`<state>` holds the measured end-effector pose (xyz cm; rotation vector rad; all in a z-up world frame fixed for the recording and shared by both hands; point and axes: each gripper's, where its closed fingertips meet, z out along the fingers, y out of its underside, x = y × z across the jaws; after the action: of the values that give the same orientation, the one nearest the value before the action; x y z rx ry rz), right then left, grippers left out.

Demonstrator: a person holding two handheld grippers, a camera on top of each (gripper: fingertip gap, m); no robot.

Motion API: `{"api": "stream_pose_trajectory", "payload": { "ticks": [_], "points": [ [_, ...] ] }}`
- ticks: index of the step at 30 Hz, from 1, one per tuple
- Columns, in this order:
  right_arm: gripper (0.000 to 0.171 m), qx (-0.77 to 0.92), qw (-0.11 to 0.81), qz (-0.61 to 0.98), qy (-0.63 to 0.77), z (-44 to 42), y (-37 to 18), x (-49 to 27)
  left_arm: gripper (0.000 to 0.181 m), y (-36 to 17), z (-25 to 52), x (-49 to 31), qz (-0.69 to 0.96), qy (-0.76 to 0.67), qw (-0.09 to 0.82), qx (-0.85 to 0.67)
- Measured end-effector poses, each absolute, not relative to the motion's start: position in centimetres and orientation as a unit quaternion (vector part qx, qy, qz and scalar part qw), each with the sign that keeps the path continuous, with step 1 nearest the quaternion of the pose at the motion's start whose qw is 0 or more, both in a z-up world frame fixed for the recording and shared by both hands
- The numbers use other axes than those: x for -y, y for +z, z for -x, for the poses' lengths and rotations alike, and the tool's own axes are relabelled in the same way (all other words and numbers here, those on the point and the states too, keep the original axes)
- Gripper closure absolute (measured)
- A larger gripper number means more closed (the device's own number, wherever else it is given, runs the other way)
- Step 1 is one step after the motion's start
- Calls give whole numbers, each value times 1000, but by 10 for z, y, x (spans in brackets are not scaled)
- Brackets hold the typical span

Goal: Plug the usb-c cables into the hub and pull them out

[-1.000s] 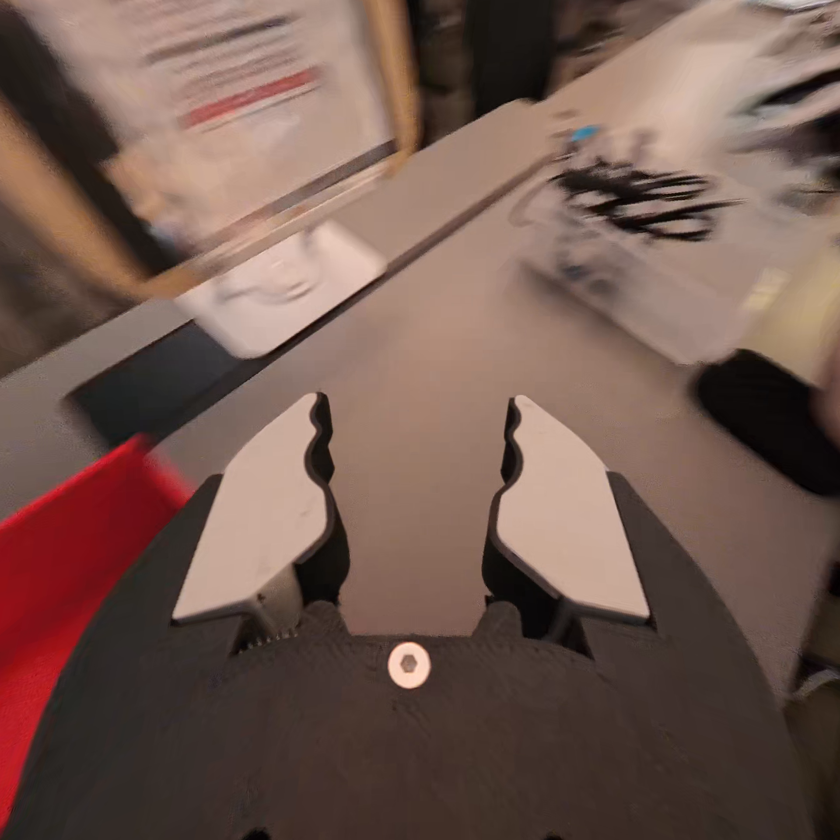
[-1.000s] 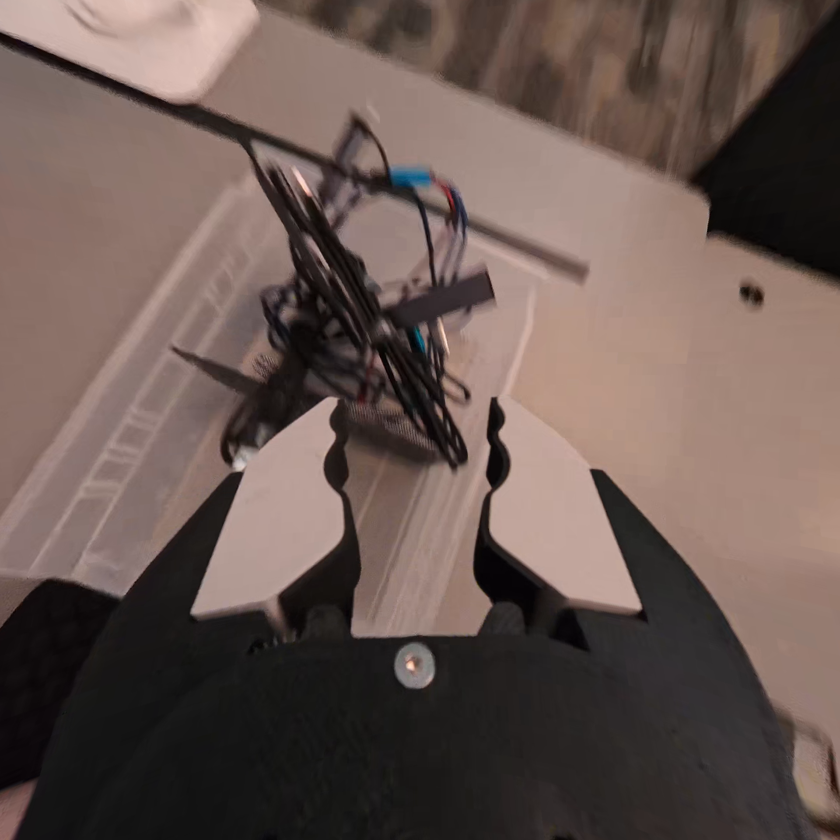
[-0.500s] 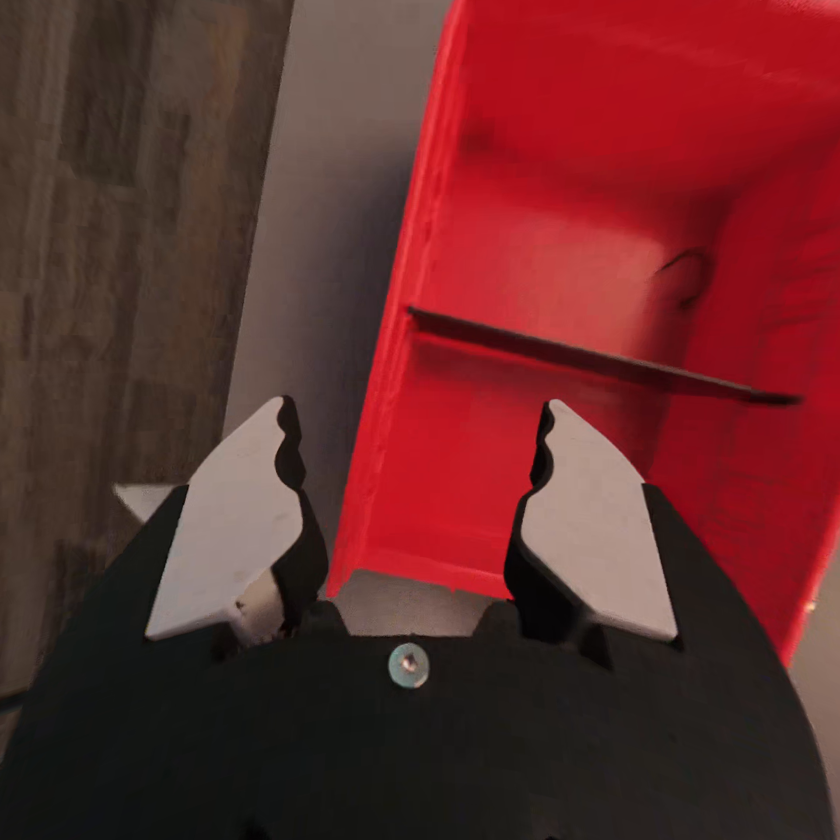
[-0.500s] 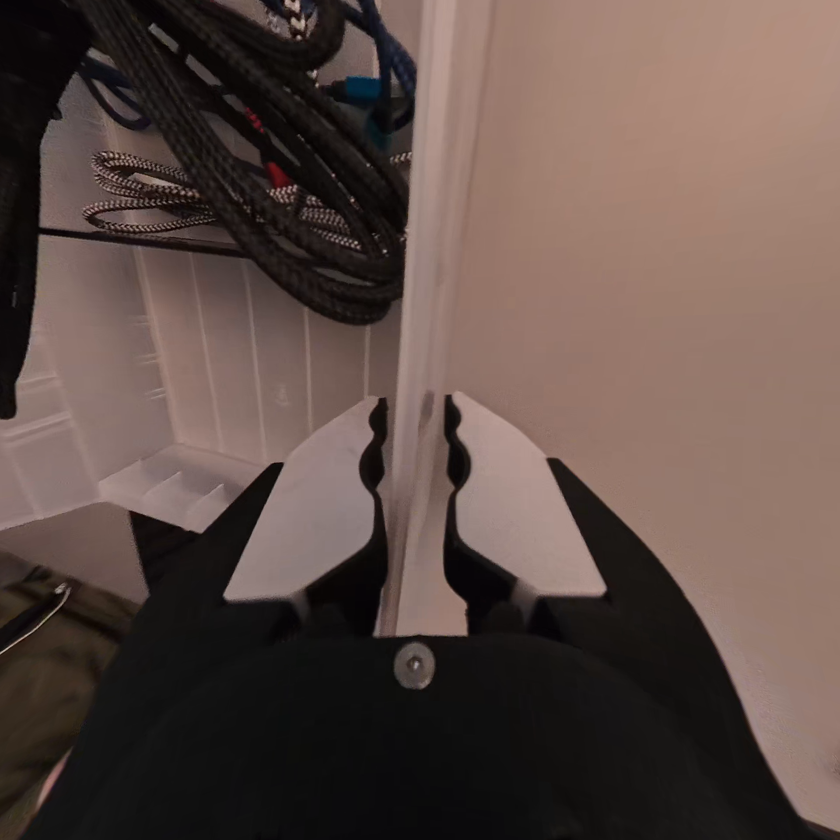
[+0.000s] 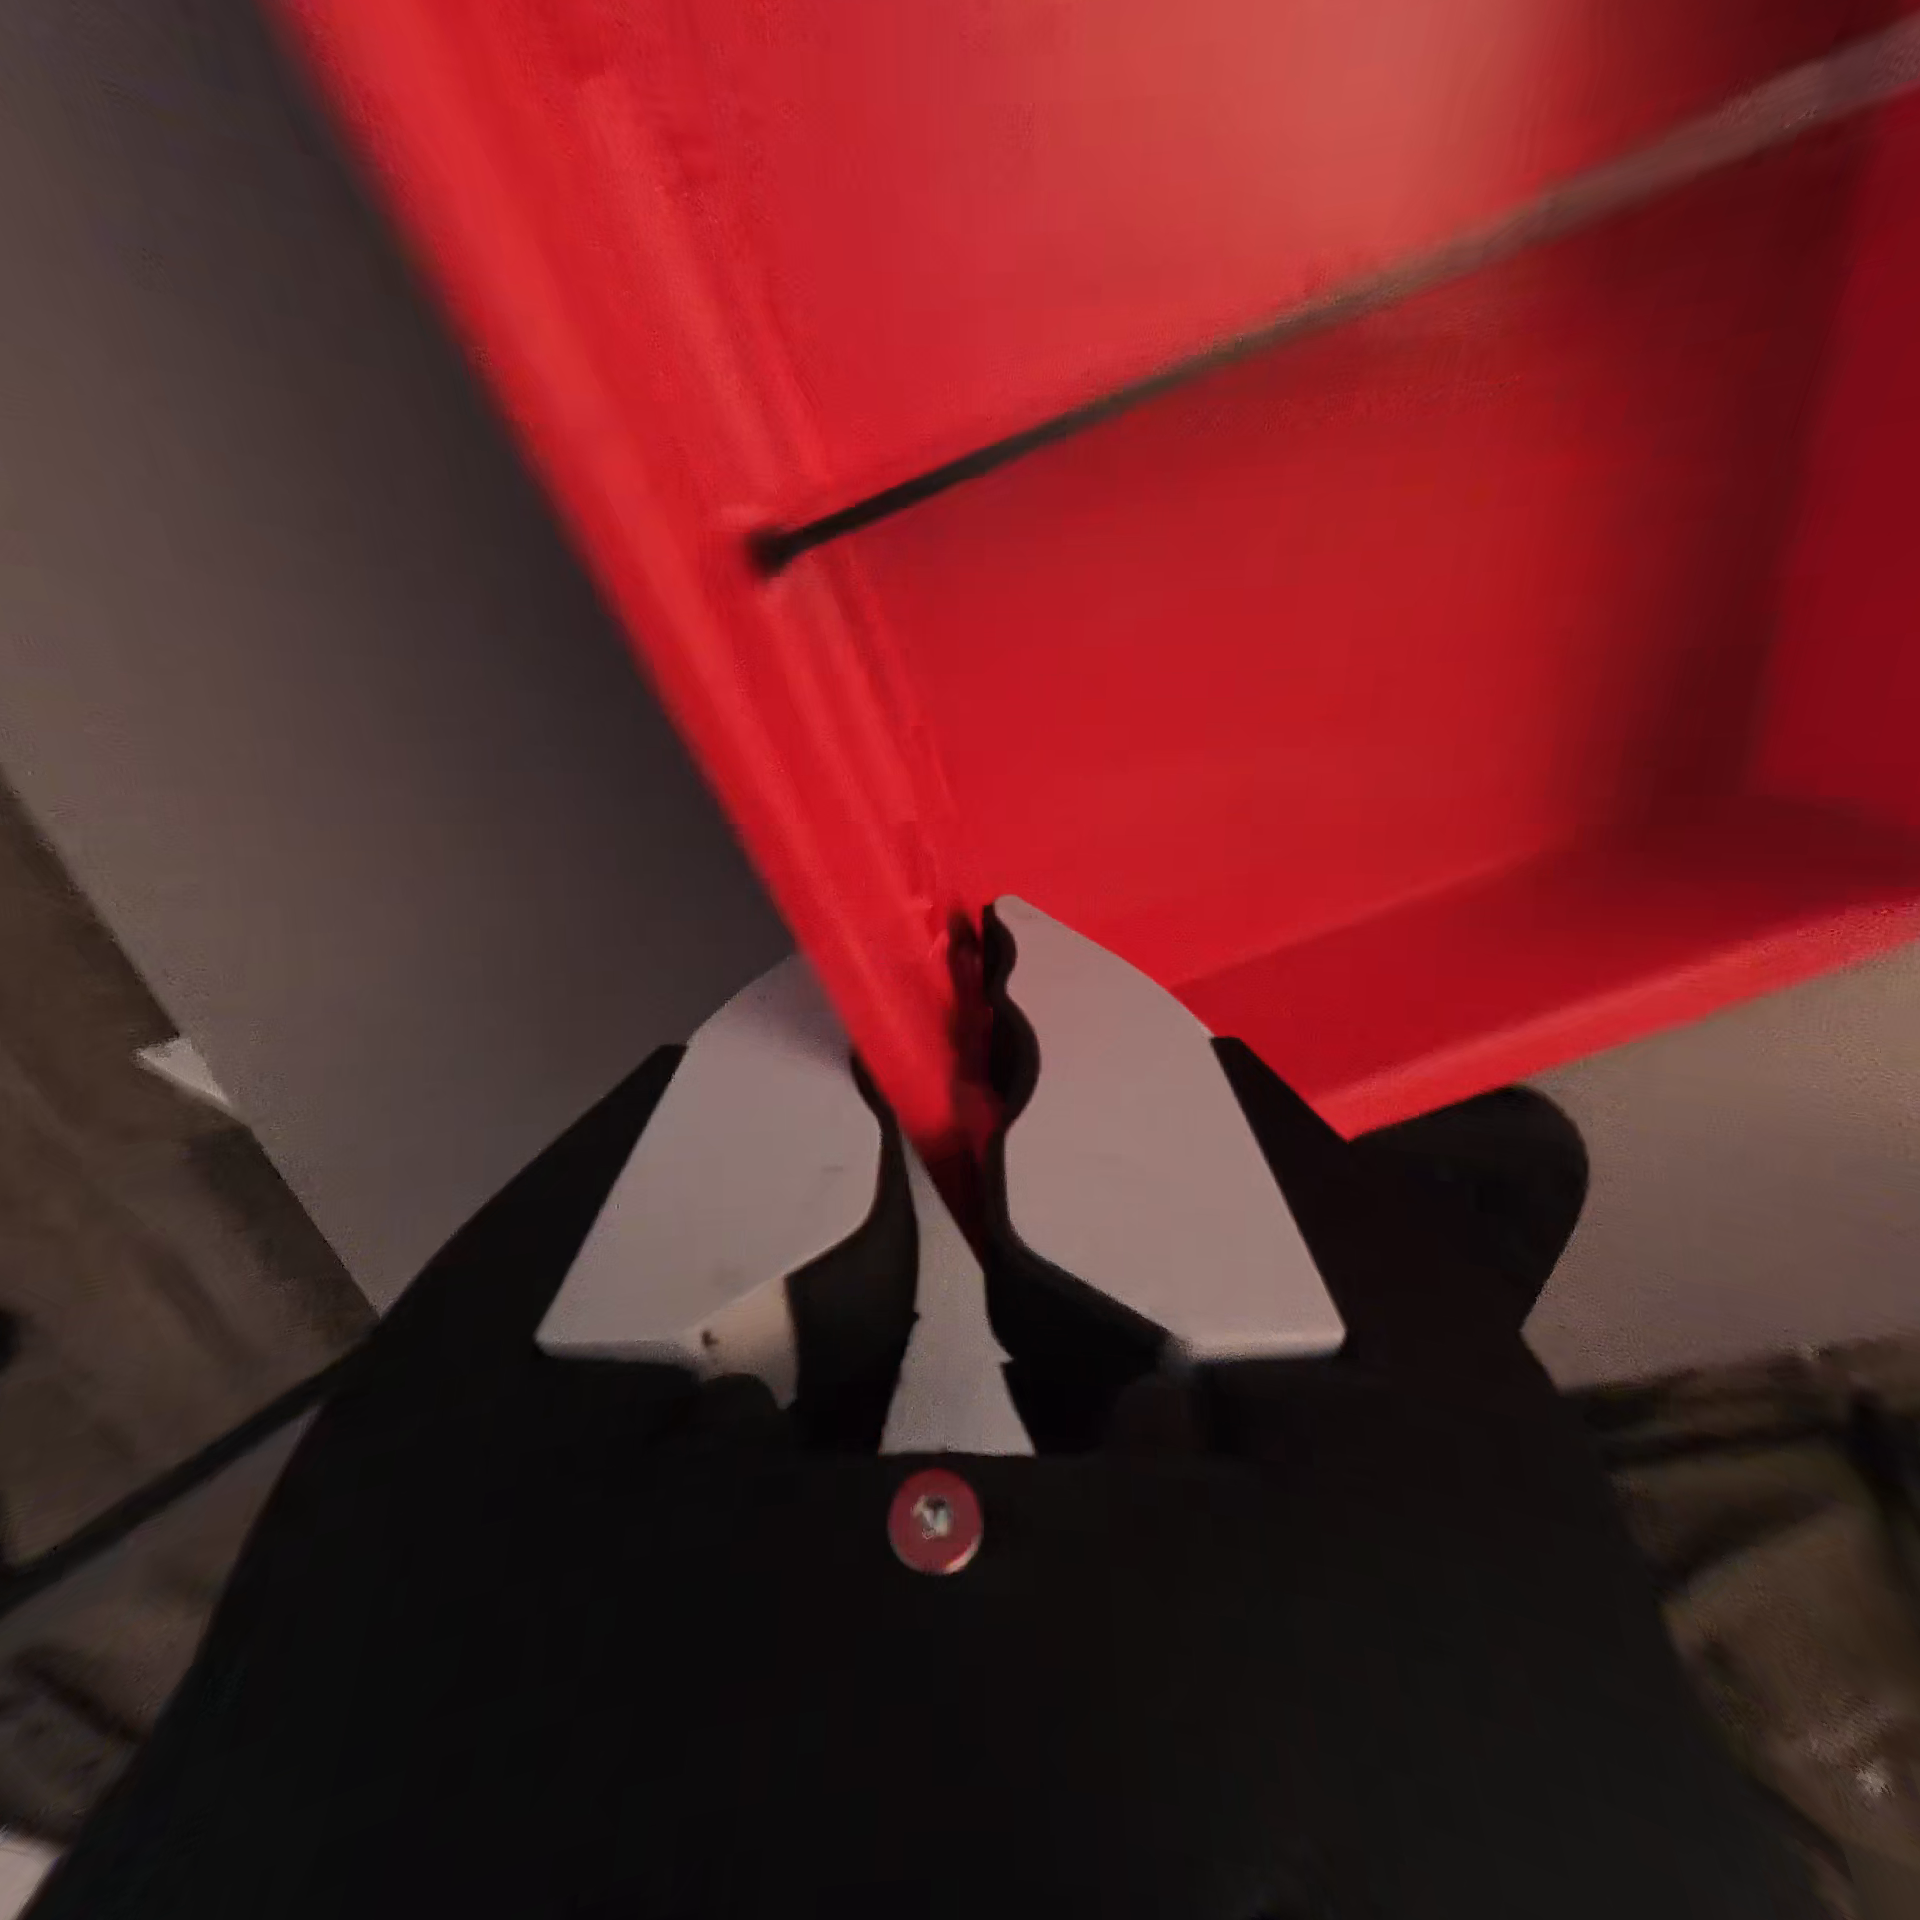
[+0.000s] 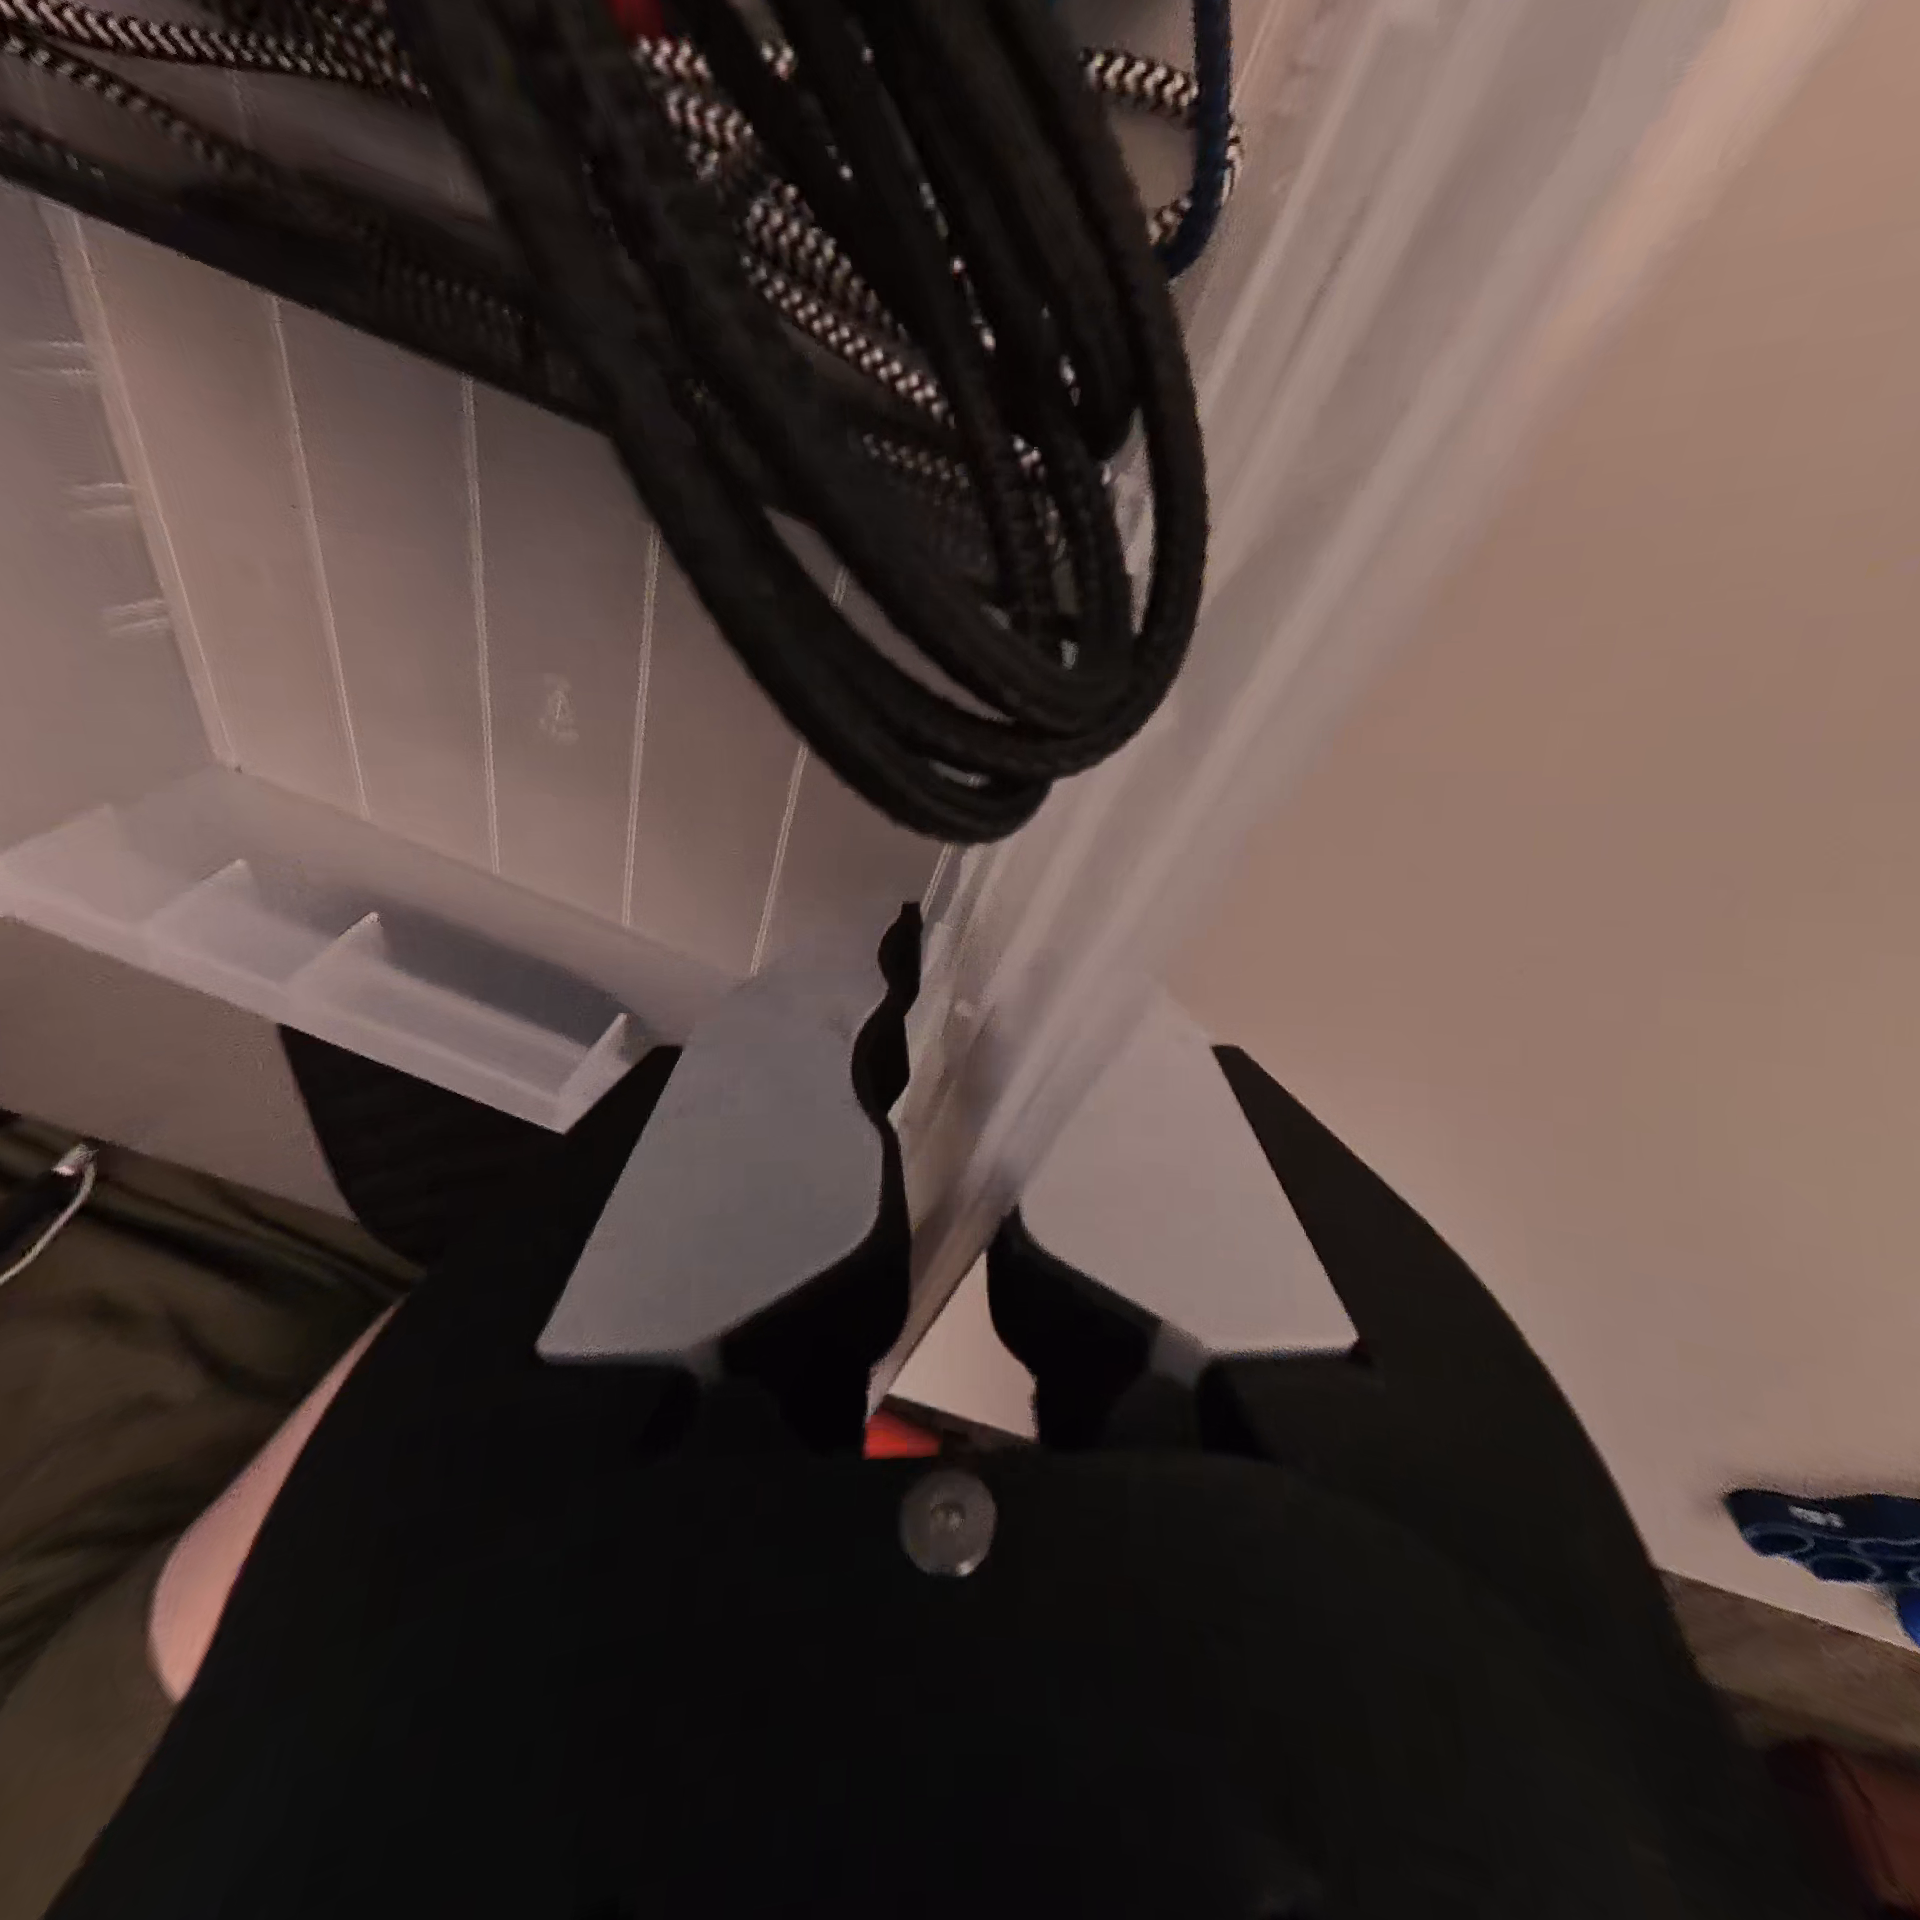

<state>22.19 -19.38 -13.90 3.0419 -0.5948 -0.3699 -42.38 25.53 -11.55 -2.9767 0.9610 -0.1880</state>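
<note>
Usb-c cables [image 6: 914, 499], black braided ones mixed with black-and-white and blue strands, are lying coiled in a clear plastic bin [image 6: 343, 665]; no hub is showing in either view.

In the left wrist view, the left gripper [image 5: 961, 1039] is pinching the side wall of a red bin [image 5: 1351, 644], its jaws closed on the wall close to the bin's near corner. A thin black rod [image 5: 1247, 353] is crossing the red bin's inside, which is showing nothing else. The picture is smeared, so the bin is probably being moved.

In the right wrist view, the right gripper [image 6: 961, 1023] is clamping the clear bin's right wall, jaws closed on it, with the cable coil just beyond the fingertips and inside that wall.

Judging from this, the bins are being positioned before any plugging is starting. Doing this well is calling for sliding each bin low and level, keeping the grip deep on the wall so it is not slipping, and avoiding tipping the coil out.

Both bins are resting on a pale, matte tabletop [image 6: 1558, 831]. Beyond the table's edge, wood-grain flooring [image 5: 104, 1195] is showing, and a small dark blue object [image 6: 1829, 1558] is lying near the clear bin's side of the table.
</note>
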Motion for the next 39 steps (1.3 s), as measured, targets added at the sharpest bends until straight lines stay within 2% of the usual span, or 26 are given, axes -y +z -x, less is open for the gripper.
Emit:
{"api": "stream_pose_trajectory", "payload": {
  "ticks": [2, 5, 12, 18, 26, 29, 32, 35, 39],
  "points": [
    [161, 187, 25, -975, -120, -215, -139, 189, 159, -114, 413, -244, 940, -30, -14, -341],
    [160, 175, 45, -975, -130, -201, -137, 179, 157, -116, 405, -234, 932, 25, -48, -358],
    [158, 148, 104, -971, -158, -155, -133, 158, 154, -115, 354, -203, 891, 56, -77, -444],
    [159, 127, 133, -973, -142, -127, -132, 139, 140, -115, 325, -186, 863, 136, -85, -478],
    [154, 95, 116, -974, -169, -105, -128, 117, 139, -114, 307, -154, 847, 76, -120, -513],
    [154, 110, 68, -980, -154, -114, -113, 111, 133, -109, 315, -145, 850, 56, -141, -505],
    [151, 144, 0, -983, -111, -123, -84, 110, 131, -98, 319, -148, 858, 48, -111, -499],
    [151, 140, -95, -983, -76, -111, -42, 102, 133, -83, 317, -149, 863, 27, -71, -500],
    [148, 45, -257, -965, -13, -72, 23, 66, 133, -70, 319, -147, 857, 11, -40, -513]
  ]
}}
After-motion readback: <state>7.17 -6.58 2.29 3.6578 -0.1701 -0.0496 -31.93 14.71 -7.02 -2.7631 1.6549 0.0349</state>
